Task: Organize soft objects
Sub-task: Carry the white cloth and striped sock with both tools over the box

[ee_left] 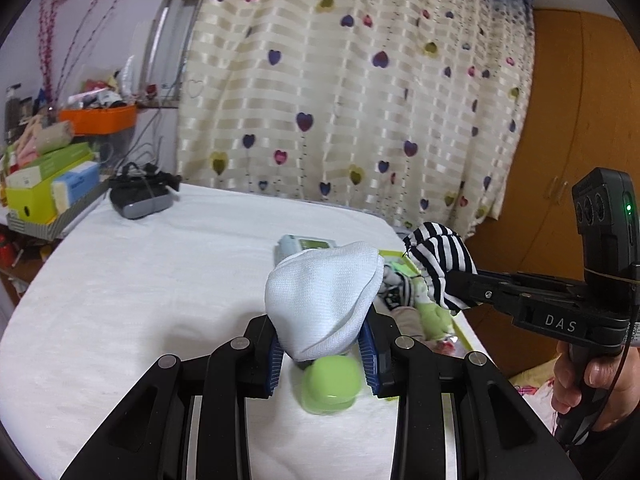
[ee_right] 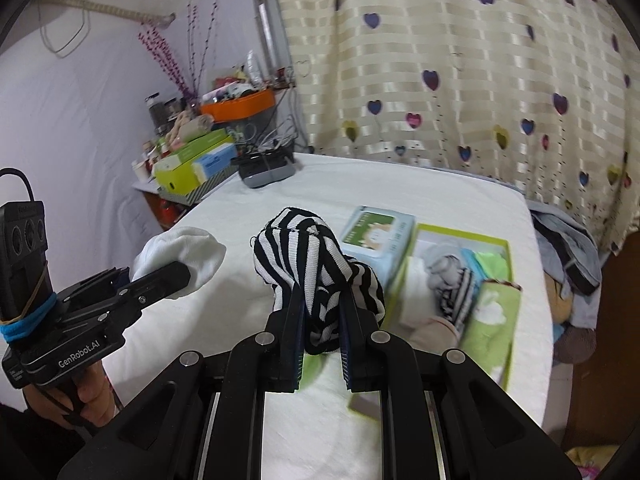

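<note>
My left gripper [ee_left: 323, 354] is shut on a white sock [ee_left: 324, 292] with a green end [ee_left: 330, 384] that hangs below the blue pads [ee_left: 276, 356]. It is held above the white bed [ee_left: 160, 280]. My right gripper [ee_right: 322, 344] is shut on a bunched black-and-white striped sock [ee_right: 312, 268]. To the right lies an open green-rimmed box [ee_right: 505, 276] holding several socks. Each view shows the other gripper: the right gripper [ee_left: 460, 286] with the striped sock [ee_left: 440, 260] over the box [ee_left: 460, 330], and the left gripper [ee_right: 176, 276] with the white sock [ee_right: 180, 252].
A pack of wipes [ee_right: 376, 236] lies beside the box. A black-and-grey device [ee_left: 140, 198] sits at the bed's far left corner, beside a cluttered shelf of boxes [ee_left: 48, 184]. A heart-patterned curtain [ee_left: 360, 100] hangs behind. Clothes [ee_right: 568, 264] are piled off the bed's right edge.
</note>
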A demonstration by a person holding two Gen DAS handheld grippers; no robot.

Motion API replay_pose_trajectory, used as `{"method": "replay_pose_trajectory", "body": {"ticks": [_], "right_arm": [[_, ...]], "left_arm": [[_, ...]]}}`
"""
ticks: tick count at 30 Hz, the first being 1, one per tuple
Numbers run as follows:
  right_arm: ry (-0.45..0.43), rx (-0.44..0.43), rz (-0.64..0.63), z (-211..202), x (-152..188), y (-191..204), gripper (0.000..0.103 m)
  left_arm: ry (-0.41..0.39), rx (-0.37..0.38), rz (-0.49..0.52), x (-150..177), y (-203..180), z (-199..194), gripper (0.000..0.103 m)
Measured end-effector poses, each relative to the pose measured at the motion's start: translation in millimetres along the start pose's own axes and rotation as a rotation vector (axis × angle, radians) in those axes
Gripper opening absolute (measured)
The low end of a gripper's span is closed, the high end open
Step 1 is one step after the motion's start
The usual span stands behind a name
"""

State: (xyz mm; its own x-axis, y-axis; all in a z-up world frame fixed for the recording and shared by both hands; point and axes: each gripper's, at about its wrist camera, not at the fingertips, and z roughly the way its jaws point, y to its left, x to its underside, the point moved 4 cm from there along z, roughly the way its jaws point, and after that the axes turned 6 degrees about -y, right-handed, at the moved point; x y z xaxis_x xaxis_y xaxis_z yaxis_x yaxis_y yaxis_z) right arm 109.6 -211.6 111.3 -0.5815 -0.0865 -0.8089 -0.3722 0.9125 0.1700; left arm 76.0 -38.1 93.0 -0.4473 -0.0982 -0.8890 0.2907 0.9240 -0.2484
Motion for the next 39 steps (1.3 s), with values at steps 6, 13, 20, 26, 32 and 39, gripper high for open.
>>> {"method": "replay_pose_trajectory", "body": {"ticks": [6,13,20,26,32,39], "right_arm": [[-0.017,0.031,0.025,-14.2,7.6,-17.8,0.015],[-0.013,0.062,0.058,-24.8,22.5,-41.7,0.015],[0.010,0.098,0.093,-26.6,41.1,-68.1,0.015],[0.048,0.116,0.123,-21.2,59.2,-88.3,0.015],[0.083,0.123,0.132,-15.1,74.2,-100.4,0.015],[0.155,0.129,0.148,2.6,92.3,-115.7,0.015]], "left_arm": [[0.012,0.035,0.021,3.7,-19.8,5.8,0.031],[0.037,0.078,0.044,12.8,-46.1,17.2,0.031],[0.066,0.125,0.066,24.3,-71.9,29.9,0.031],[0.098,0.158,0.082,36.1,-88.5,42.9,0.031],[0.146,0.187,0.100,52.4,-102.1,57.7,0.031],[0.195,0.192,0.100,65.3,-105.4,75.6,0.031]]}}
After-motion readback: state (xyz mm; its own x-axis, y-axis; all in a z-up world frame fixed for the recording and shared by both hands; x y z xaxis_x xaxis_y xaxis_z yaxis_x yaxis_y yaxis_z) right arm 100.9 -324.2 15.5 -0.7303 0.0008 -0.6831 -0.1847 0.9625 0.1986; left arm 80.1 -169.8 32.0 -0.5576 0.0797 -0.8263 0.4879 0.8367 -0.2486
